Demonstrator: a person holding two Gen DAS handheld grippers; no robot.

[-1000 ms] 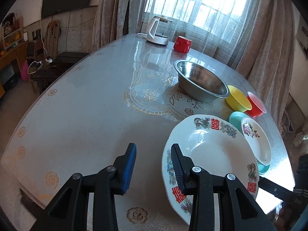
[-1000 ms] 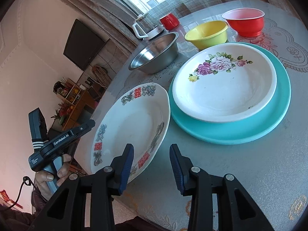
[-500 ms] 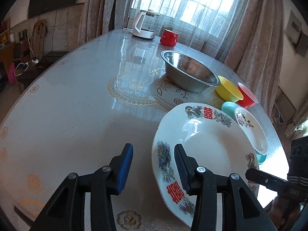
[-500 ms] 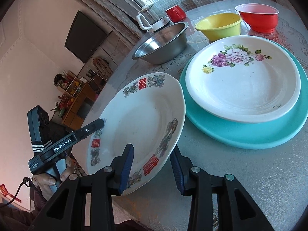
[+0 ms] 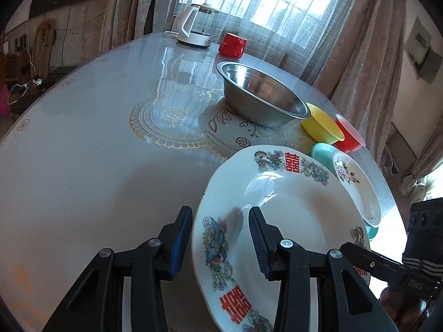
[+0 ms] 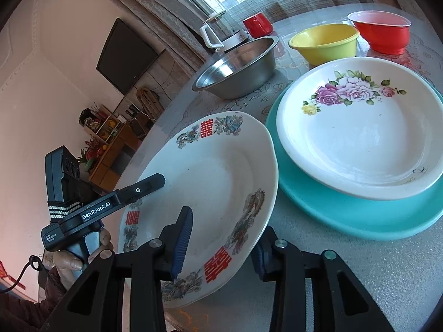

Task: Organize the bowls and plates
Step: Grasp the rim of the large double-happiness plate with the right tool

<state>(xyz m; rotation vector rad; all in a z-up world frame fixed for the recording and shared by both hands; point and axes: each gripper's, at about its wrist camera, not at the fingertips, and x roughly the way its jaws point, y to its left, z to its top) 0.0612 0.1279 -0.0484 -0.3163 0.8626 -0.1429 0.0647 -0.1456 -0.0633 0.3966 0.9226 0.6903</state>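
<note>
A large white plate with red characters and dragon patterns (image 5: 290,221) (image 6: 210,188) sits at the table's near edge. My left gripper (image 5: 220,238) is open, its jaws straddling the plate's left rim. My right gripper (image 6: 221,238) is open, its jaws straddling the plate's near right rim. A white rose plate (image 6: 360,127) (image 5: 357,185) rests on a teal plate (image 6: 354,215) beside it. A steel bowl (image 5: 260,96) (image 6: 238,66), a yellow bowl (image 5: 321,127) (image 6: 324,43) and a red bowl (image 5: 349,135) (image 6: 382,30) stand behind.
A white kettle (image 5: 193,27) and a red mug (image 5: 232,44) stand at the far side by the curtained window. The round table (image 5: 83,152) has a lace mat in the middle. Its edge runs close below the big plate.
Both grippers have moved in onto the big plate: each now has its open jaws either side of the rim. The plate looks slightly lifted or tilted at the edge.
</note>
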